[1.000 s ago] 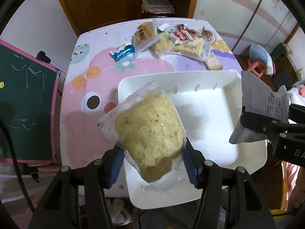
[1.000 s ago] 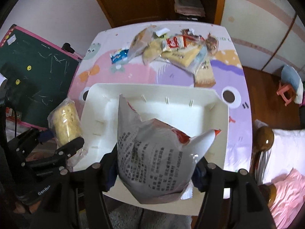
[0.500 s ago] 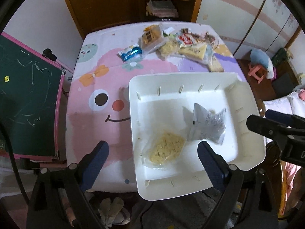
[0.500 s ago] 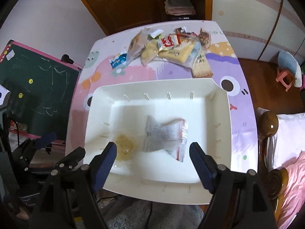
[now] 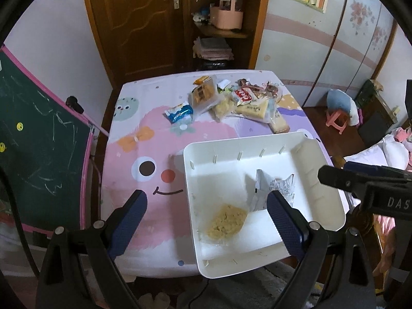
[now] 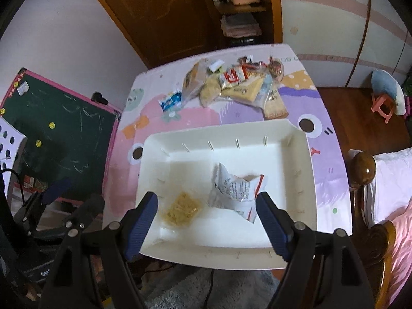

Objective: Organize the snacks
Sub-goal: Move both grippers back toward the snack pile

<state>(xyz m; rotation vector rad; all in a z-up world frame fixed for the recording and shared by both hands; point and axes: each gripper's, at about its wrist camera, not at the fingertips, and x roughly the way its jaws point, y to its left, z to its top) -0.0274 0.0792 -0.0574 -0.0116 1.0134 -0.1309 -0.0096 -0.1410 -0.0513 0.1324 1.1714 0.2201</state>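
Note:
A white tray (image 5: 231,152) (image 6: 303,164) sits at the near edge of the table. In it lie a clear bag of yellow crumbly snack (image 5: 226,221) (image 6: 181,208) and a crumpled grey foil packet (image 5: 278,188) (image 6: 237,190). My left gripper (image 5: 206,213) is open and empty, held above the tray's near left corner. My right gripper (image 6: 206,213) is open and empty above the tray's near side. A pile of snack packets (image 5: 239,100) (image 6: 231,82) lies at the far side of the table, with a blue packet (image 5: 179,112) (image 6: 170,100) to its left.
The table has a pink and purple cartoon cloth (image 5: 144,154). A green chalkboard with a pink frame (image 5: 38,154) stands to the left. A wooden door and shelf (image 5: 206,25) are behind the table. A bed (image 6: 386,180) is on the right.
Both grippers opened and dropped their packets into the tray, then drew back and up. The yellow snack bag and the grey foil packet now lie in the tray.

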